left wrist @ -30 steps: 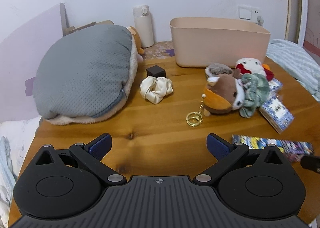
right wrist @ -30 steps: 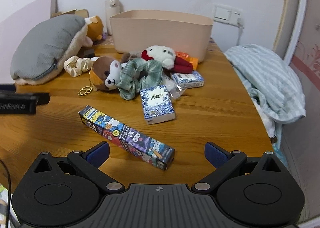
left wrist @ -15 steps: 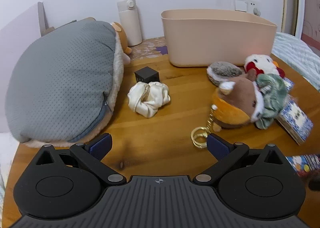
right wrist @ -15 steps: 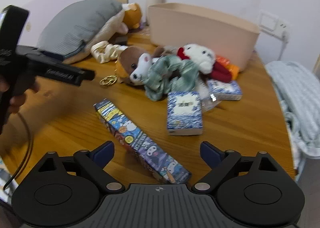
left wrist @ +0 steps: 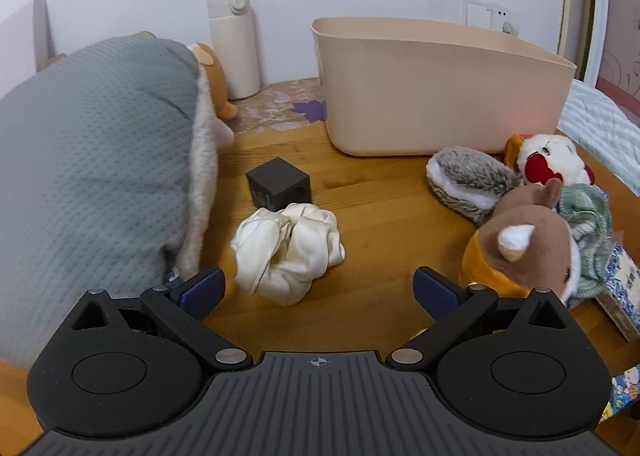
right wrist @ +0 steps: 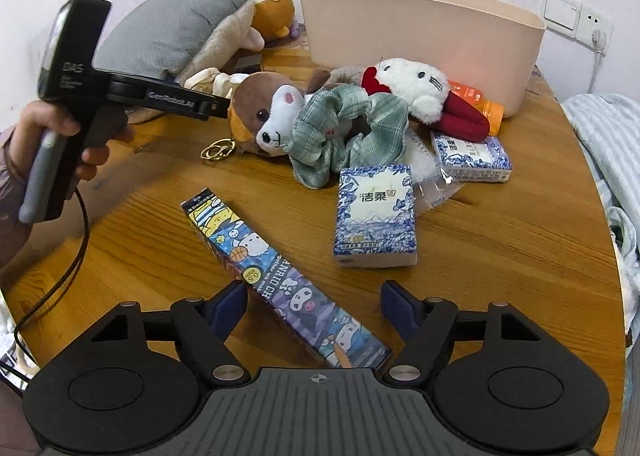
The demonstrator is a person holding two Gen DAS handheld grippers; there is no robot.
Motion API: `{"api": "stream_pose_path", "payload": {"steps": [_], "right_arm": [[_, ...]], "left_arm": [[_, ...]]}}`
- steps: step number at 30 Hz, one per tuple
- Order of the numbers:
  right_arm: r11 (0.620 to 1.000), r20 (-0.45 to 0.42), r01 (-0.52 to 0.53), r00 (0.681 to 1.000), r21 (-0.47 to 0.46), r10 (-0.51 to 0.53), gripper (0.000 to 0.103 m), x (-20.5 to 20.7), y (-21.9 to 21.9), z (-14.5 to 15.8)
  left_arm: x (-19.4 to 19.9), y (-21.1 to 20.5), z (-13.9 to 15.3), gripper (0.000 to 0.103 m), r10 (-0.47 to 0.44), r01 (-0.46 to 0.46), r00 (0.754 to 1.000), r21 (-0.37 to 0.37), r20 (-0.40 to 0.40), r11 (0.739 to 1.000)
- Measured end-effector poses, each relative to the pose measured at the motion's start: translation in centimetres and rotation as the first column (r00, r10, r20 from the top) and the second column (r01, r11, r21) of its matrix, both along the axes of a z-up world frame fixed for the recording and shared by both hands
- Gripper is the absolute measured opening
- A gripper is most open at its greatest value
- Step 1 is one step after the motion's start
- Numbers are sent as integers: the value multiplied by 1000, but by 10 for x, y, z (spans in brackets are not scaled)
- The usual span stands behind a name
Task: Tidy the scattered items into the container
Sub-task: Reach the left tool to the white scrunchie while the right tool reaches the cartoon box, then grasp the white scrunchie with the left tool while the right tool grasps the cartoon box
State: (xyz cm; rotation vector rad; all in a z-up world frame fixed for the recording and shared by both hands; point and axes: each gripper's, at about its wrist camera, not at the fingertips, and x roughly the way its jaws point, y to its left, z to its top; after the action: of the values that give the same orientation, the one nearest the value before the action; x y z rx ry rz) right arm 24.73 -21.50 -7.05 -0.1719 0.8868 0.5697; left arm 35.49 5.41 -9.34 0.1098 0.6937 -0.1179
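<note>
My left gripper (left wrist: 319, 288) is open, with a cream scrunchie (left wrist: 288, 252) lying on the wood just ahead between its fingers. A small black cube (left wrist: 278, 184) sits behind the scrunchie. The beige container (left wrist: 436, 88) stands at the back. My right gripper (right wrist: 314, 306) is open, its fingers on either side of a long cartoon-printed box (right wrist: 280, 276) on the table. A brown dog plush (right wrist: 264, 112), green scrunchie (right wrist: 348, 128), white plush (right wrist: 416, 84), orange bottle (right wrist: 476, 100) and two tissue packs (right wrist: 376, 216) lie in front of the container (right wrist: 420, 28).
A large grey cushion (left wrist: 88, 160) fills the left of the table, with a white flask (left wrist: 234, 44) behind it. A grey furry piece (left wrist: 472, 180) lies by the dog plush (left wrist: 524, 244). A gold key ring (right wrist: 218, 148) lies beside the plush. Striped bedding (right wrist: 612, 160) hangs off the right edge.
My left gripper moved forward to the cream scrunchie, which now sits between its fingers. My right gripper moved forward and down over the long cartoon box.
</note>
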Motion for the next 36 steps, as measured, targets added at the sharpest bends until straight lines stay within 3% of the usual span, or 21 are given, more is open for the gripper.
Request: {"api": "stream_pose_path", "payload": {"steps": [3,5,7,12,14,17,23,36], "right_arm": [[1000,3,-3,1000,-4,3,66,3,-1,0],[1000,6,-8,1000,-14,8,61,5,-1,0],[1000,6,-18,1000,-20,18,54,6,0,1],[999,4,-45,999,-25,46,34,4,3,2],[998,2,-52,999,-21,52,25,2,5,2],[998,1,-66,998,-16,66,22,-1,8,2],[998,7,-58,998,-13,58,21,-10,9,4],[997,64,-31,998,69,26,21,-28,3,27]], "left_arm": [[7,1,-7,98,-5,5,1000,-16,-10,1000],[10,2,-11,79,-20,19,1000,-34,-20,999],[10,3,-11,72,-29,28,999,-51,-16,998],[8,-1,-8,40,-60,60,998,-45,-3,997],[5,-4,-8,21,-79,79,997,-42,1,996],[2,-8,-8,10,-82,82,997,-31,7,996],[-4,-7,-7,4,-53,54,998,-37,21,998],[-40,-1,16,3,-23,30,995,-70,100,997]]}}
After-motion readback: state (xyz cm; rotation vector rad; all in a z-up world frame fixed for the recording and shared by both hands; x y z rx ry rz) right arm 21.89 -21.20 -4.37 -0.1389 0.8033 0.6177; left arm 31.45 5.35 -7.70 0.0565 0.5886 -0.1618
